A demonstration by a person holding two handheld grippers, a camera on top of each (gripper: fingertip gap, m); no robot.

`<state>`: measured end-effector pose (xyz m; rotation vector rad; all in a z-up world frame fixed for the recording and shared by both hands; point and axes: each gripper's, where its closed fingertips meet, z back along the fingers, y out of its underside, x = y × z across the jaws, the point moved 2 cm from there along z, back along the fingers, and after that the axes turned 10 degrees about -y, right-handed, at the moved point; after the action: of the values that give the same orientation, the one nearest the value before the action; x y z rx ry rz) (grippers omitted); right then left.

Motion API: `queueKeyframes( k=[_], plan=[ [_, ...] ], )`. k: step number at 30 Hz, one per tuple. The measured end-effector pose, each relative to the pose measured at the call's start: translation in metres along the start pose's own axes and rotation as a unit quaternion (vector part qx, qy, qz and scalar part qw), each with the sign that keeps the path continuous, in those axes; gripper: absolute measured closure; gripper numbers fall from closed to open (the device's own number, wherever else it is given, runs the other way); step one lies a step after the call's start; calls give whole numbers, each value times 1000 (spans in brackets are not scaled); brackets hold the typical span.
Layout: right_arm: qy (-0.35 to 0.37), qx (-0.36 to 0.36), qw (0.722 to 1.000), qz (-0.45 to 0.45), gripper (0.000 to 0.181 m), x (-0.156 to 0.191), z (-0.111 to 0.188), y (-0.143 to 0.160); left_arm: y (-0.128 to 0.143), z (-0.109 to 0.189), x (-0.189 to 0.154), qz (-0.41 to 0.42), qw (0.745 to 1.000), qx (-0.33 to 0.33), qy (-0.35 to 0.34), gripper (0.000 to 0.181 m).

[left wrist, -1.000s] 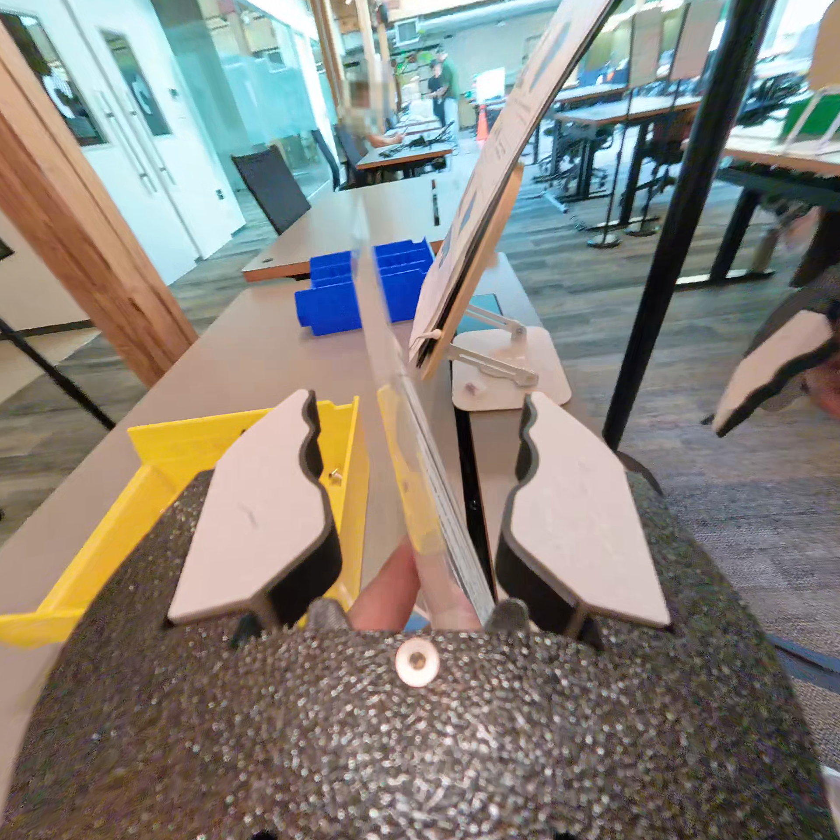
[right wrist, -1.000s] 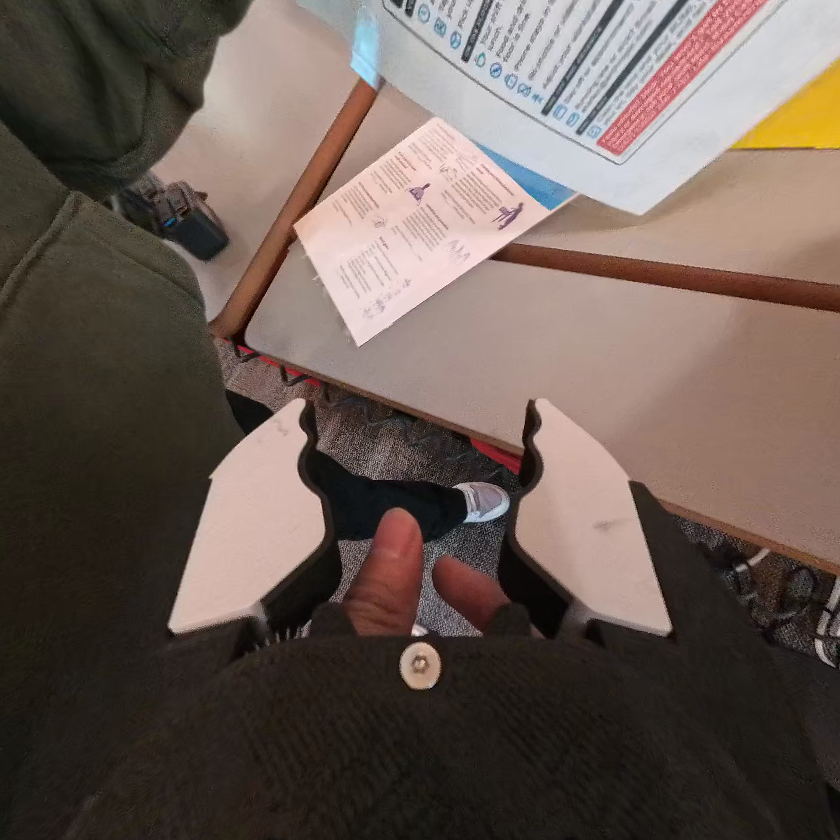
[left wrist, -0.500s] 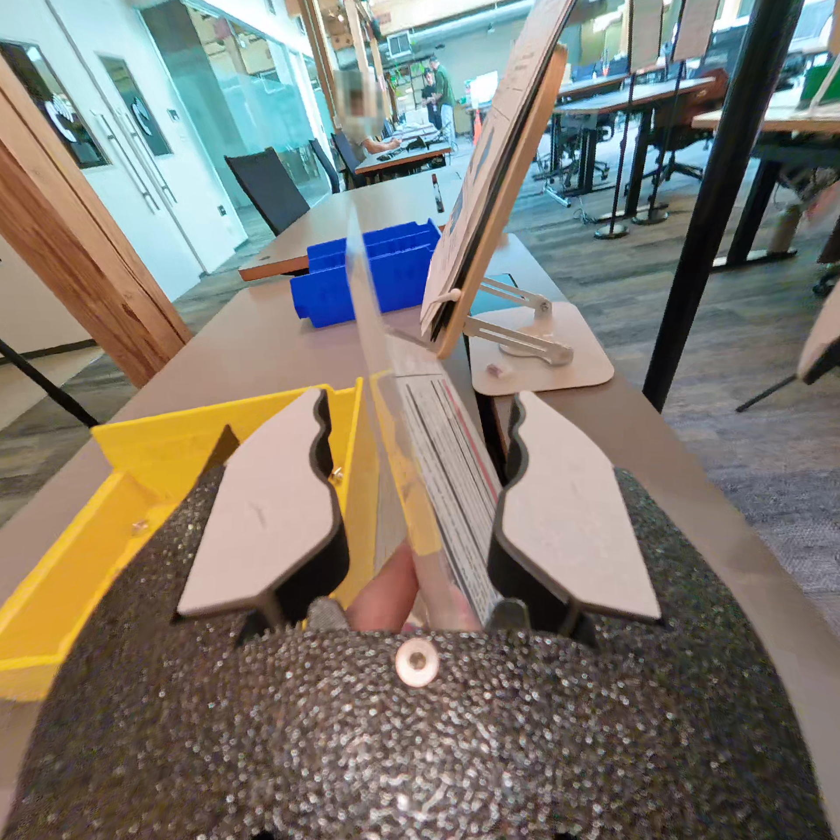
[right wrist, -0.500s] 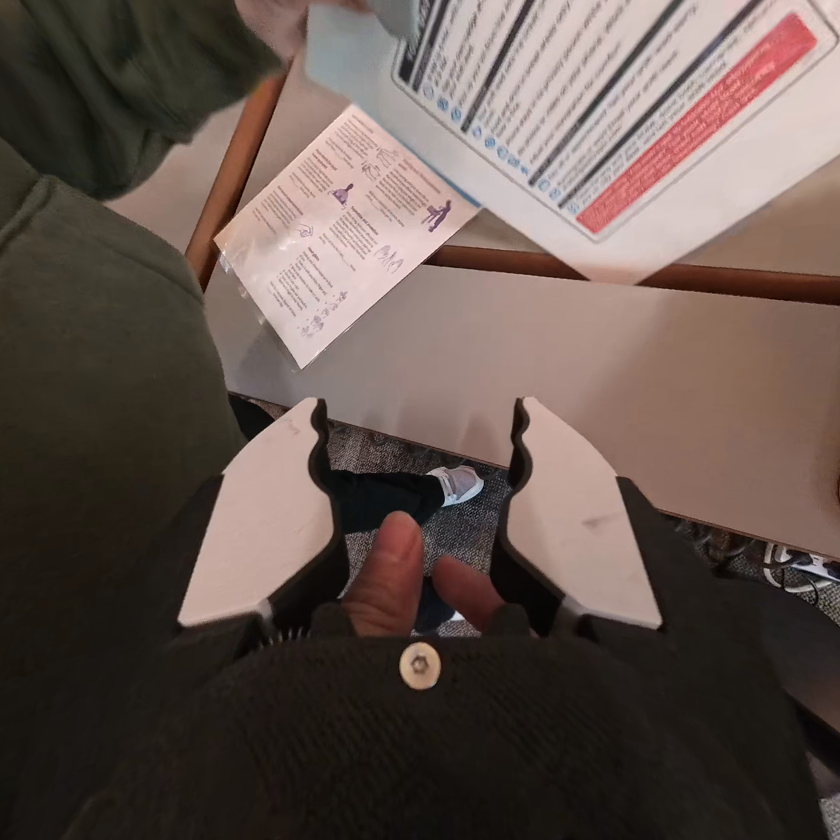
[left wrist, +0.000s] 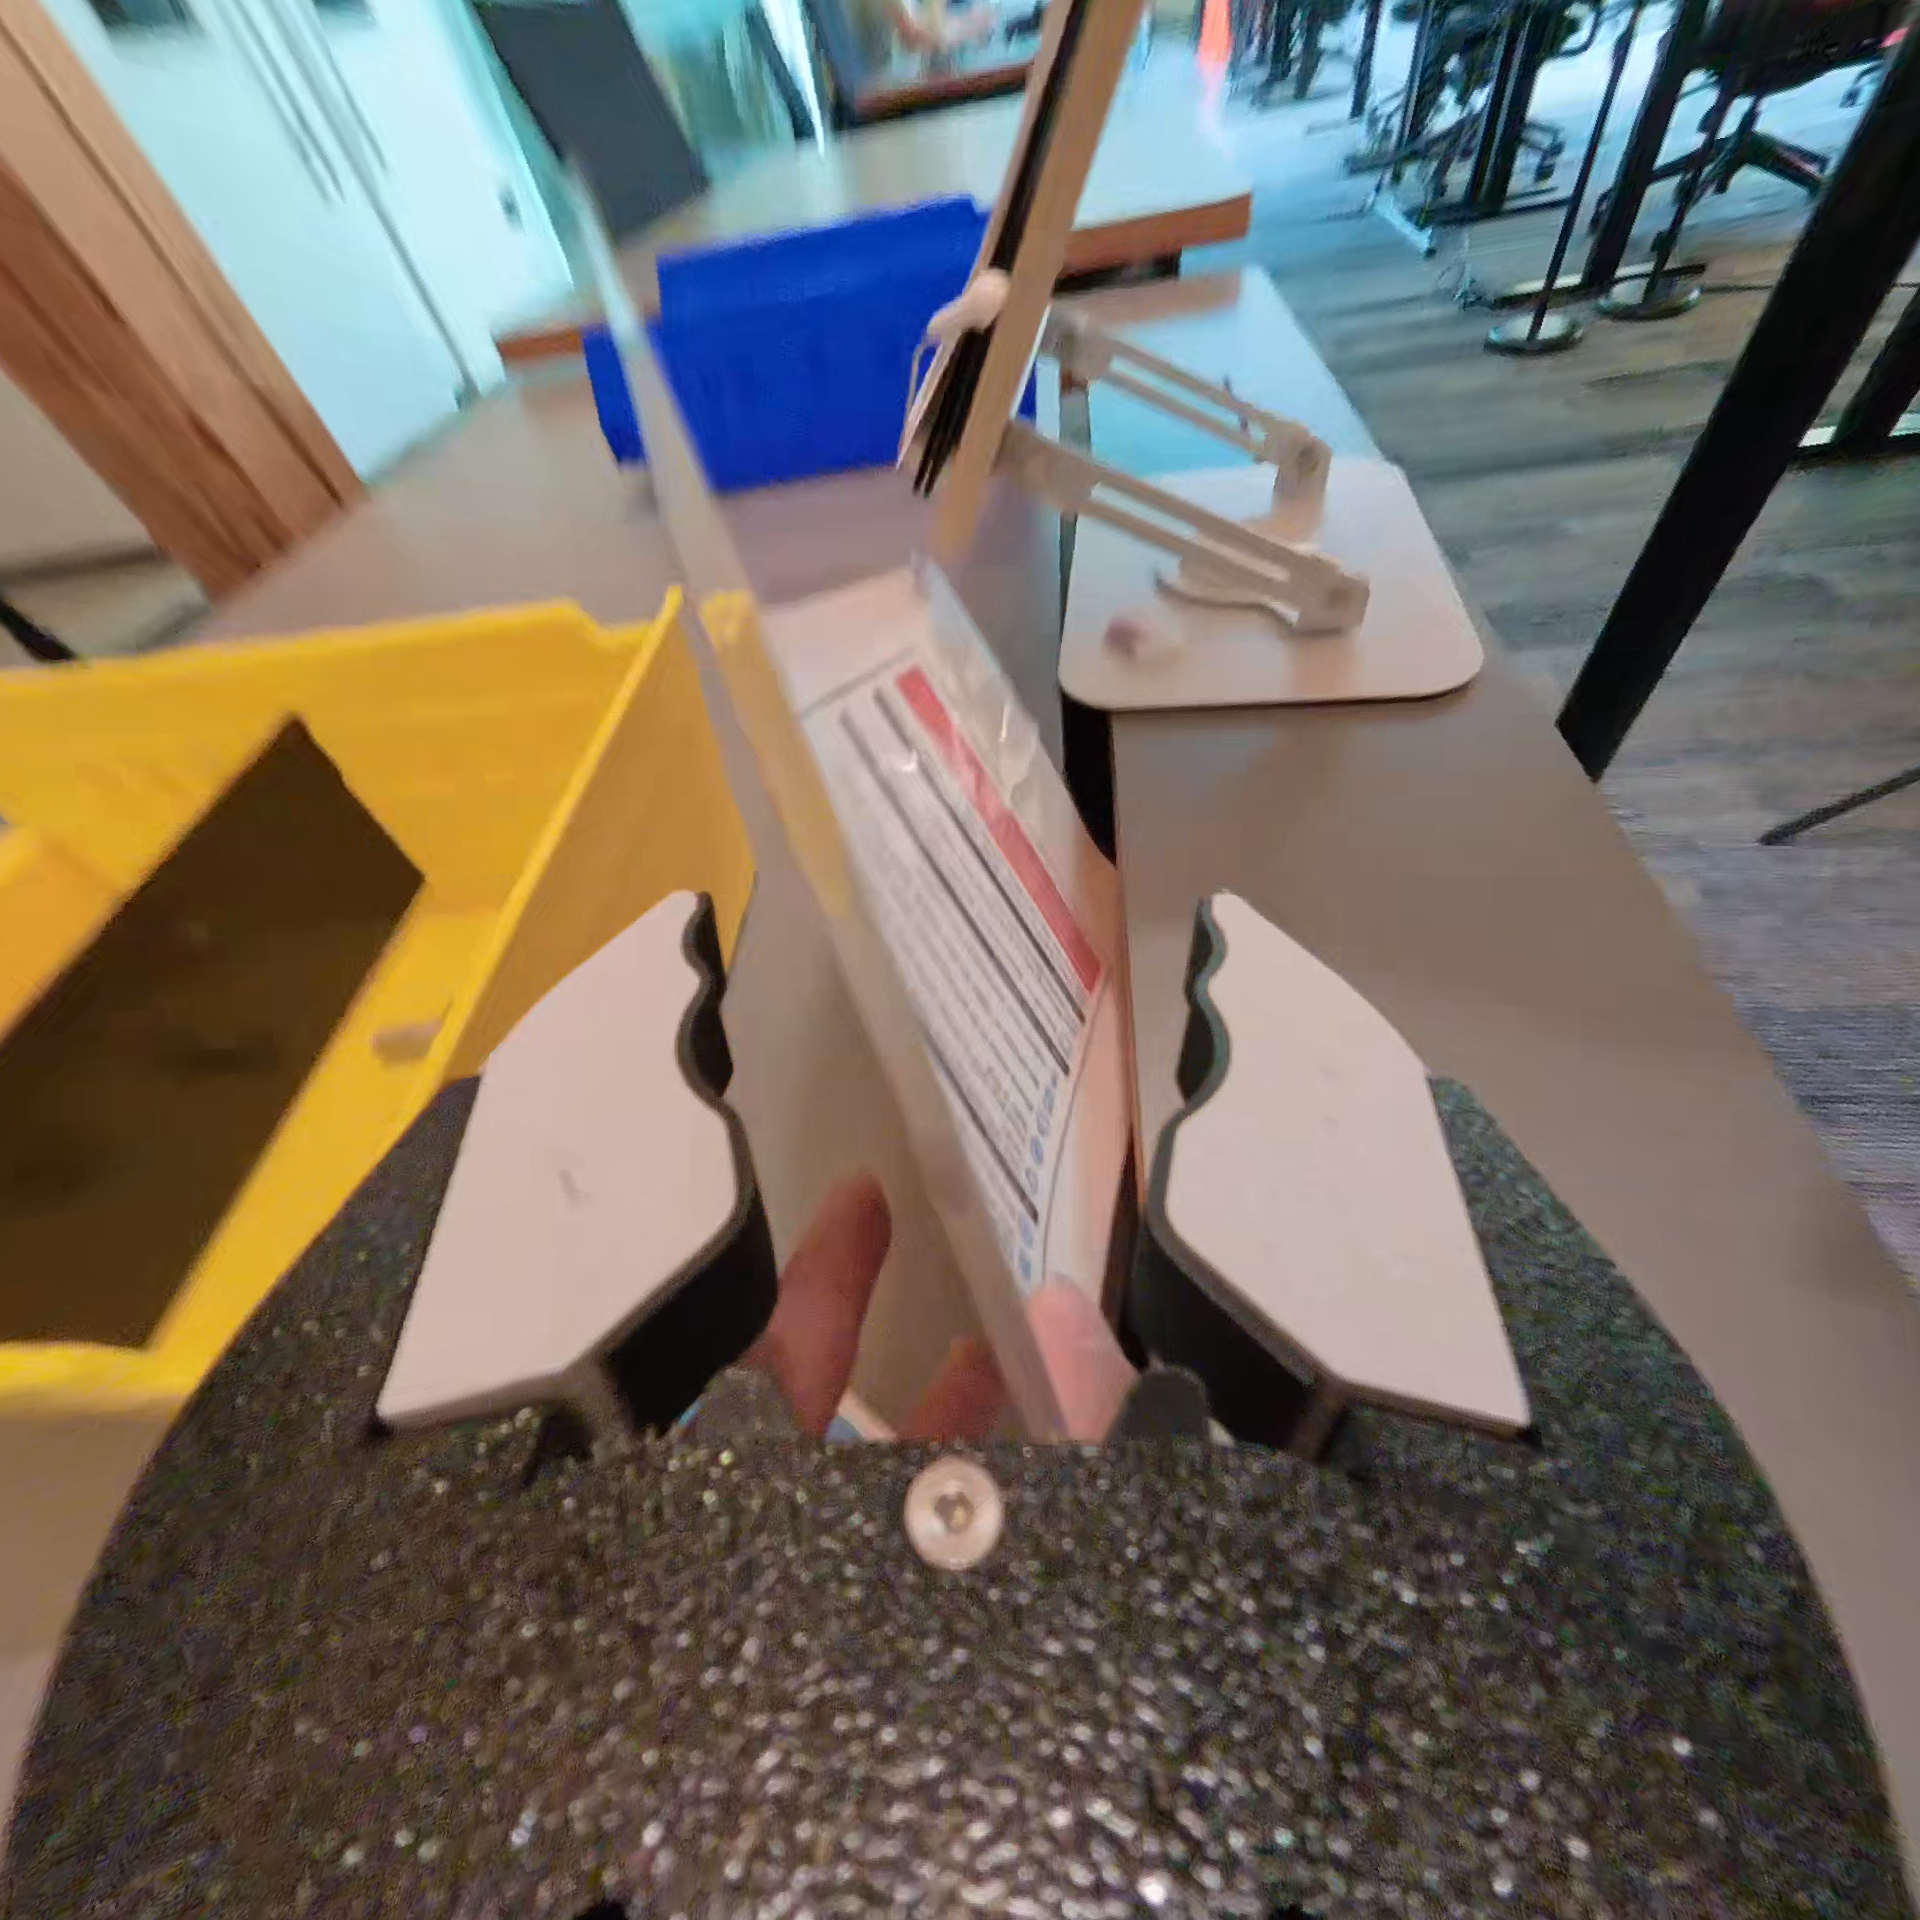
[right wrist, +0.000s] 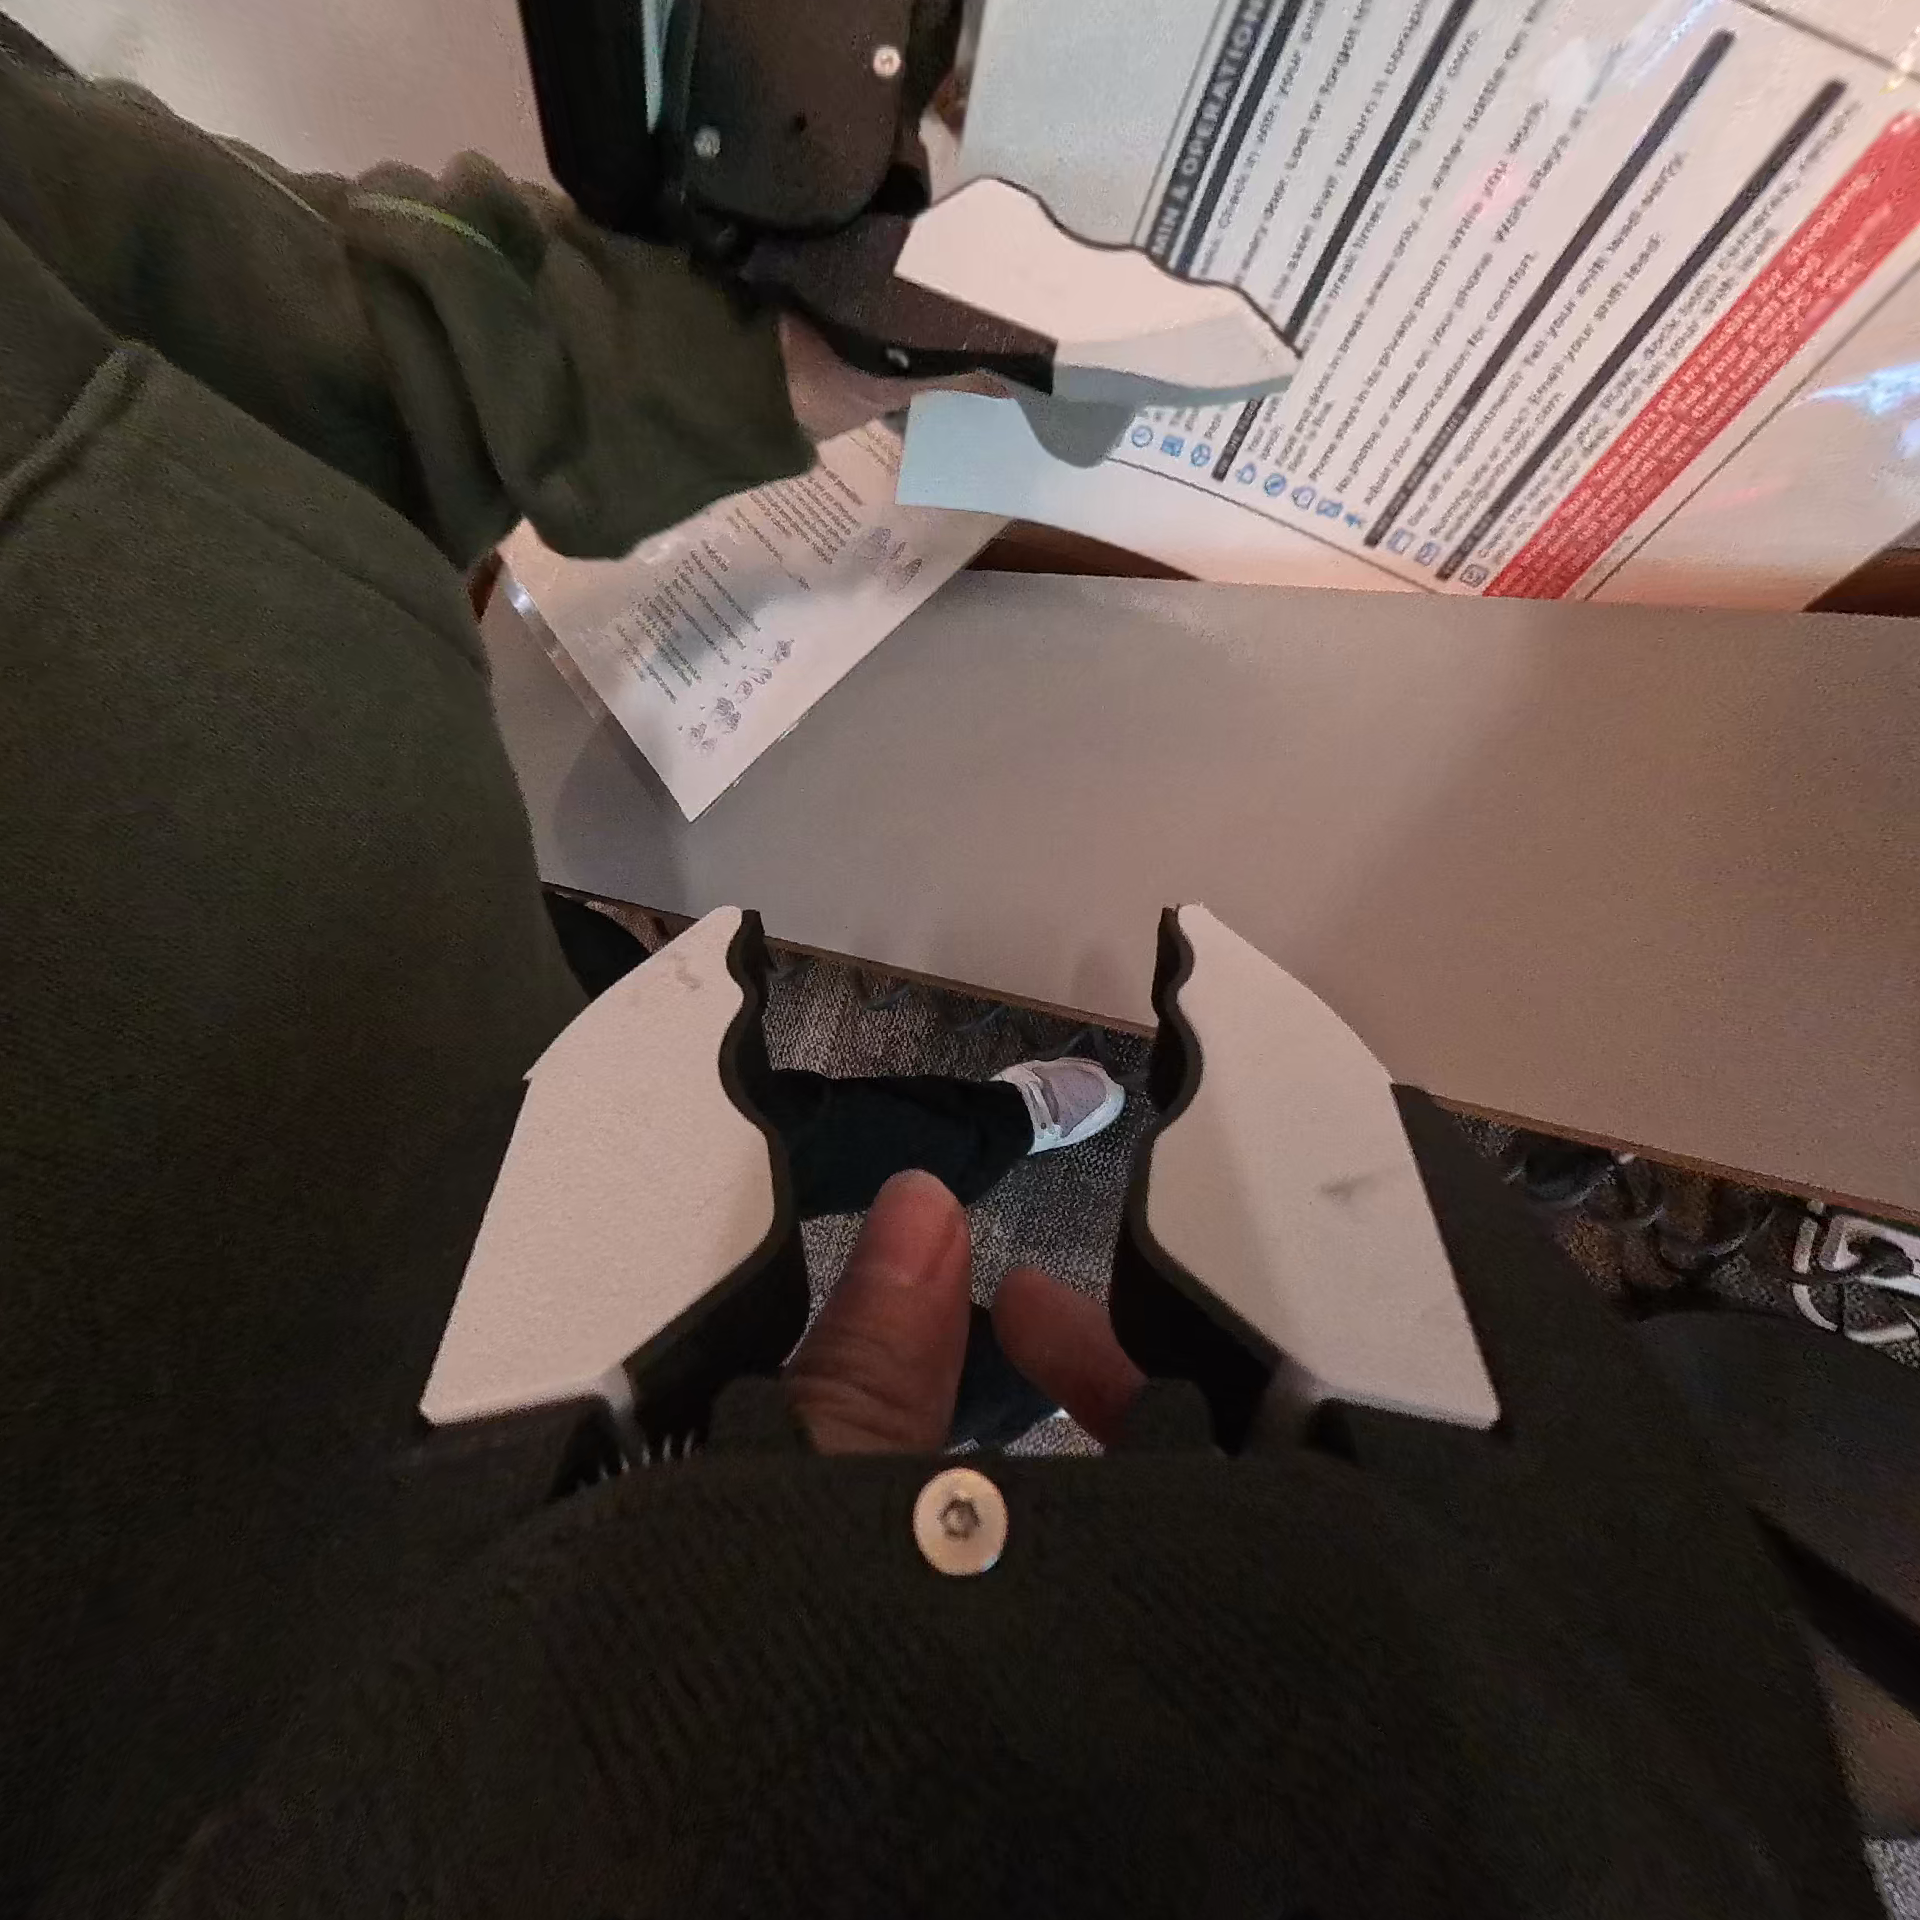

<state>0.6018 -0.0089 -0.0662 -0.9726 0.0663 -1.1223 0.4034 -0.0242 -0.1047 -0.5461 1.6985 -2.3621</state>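
Note:
A large laminated printed sheet (left wrist: 987, 883) stands edge-on between the wide-apart jaws of my left gripper (left wrist: 956, 914). It leans toward the right finger (left wrist: 1320, 1164), and a person's fingertips pinch its near edge. It hangs just over the grey table (left wrist: 1351, 935), beside a yellow bin (left wrist: 582, 790). In the right wrist view the same sheet (right wrist: 1558, 312) fills the top right, with the left gripper's finger (right wrist: 1091, 301) over it. My right gripper (right wrist: 961, 925) is open and empty, over the table's near edge (right wrist: 1351, 810). A smaller laminated sheet (right wrist: 748, 644) lies flat on the table.
A blue bin (left wrist: 821, 343) stands behind the yellow one. A tilted board (left wrist: 1029, 260) on a white stand with a flat base (left wrist: 1268, 644) sits at the right. A black pole (left wrist: 1745, 395) rises off the table's right edge. A green sleeve (right wrist: 468, 343) and a shoe (right wrist: 1070, 1101) show. The flat base (left wrist: 1268, 644) is about 25 centimetres from both grippers' fingertips.
My left gripper has moved forward and down with the sheet, which now tilts flatter toward the table. In the right wrist view the sheet and left gripper have come closer.

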Motion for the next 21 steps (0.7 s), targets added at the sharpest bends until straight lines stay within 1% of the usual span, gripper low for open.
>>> queueKeyframes(
  k=[1, 2, 3, 4, 6, 7, 11, 13, 15, 18, 19, 21],
  plan=[
    [0, -1, 1000, 0, 109, 0, 1, 1, 6, 1, -2, 17, 999, 35, 24, 95],
    [1, -1, 1000, 0, 109, 1, 2, 3, 15, 3, -7, 31, 994, 84, 61, 91],
    [3, -3, 1000, -1, 109, 1, 3, 4, 21, 4, -8, 46, 989, 123, 72, 89],
    [3, -5, 1000, -3, 109, 1, 3, 5, 18, 6, -5, 48, 990, 117, 62, 90],
    [2, -10, 1000, -9, 109, 1, 3, 8, -6, 12, 6, 6, 1000, 24, 1, 101],
    [2, -13, 1000, -9, 109, 1, 3, 8, -10, 15, 7, -25, 999, 5, -26, 101],
    [-1, -14, 1000, -8, 110, 2, 3, 9, -15, 22, -2, -120, 990, -25, -77, 98],
    [1, -14, 1000, -4, 110, 2, 4, 10, -8, 18, -12, -160, 985, -20, -68, 97],
    [-1, -14, 1000, -7, 110, 3, 4, 11, -7, 15, -20, -155, 987, -26, -44, 97],
    [-1, -12, 1000, -9, 109, 3, 6, 13, -24, 21, -25, -115, 992, -47, -6, 94],
    [0, -11, 1000, -7, 109, 3, 7, 13, -28, 25, -27, -116, 992, -53, 9, 93],
    [2, -11, 1000, -8, 109, 3, 9, 15, -28, 28, -26, -138, 989, -53, 12, 89]
  ],
)
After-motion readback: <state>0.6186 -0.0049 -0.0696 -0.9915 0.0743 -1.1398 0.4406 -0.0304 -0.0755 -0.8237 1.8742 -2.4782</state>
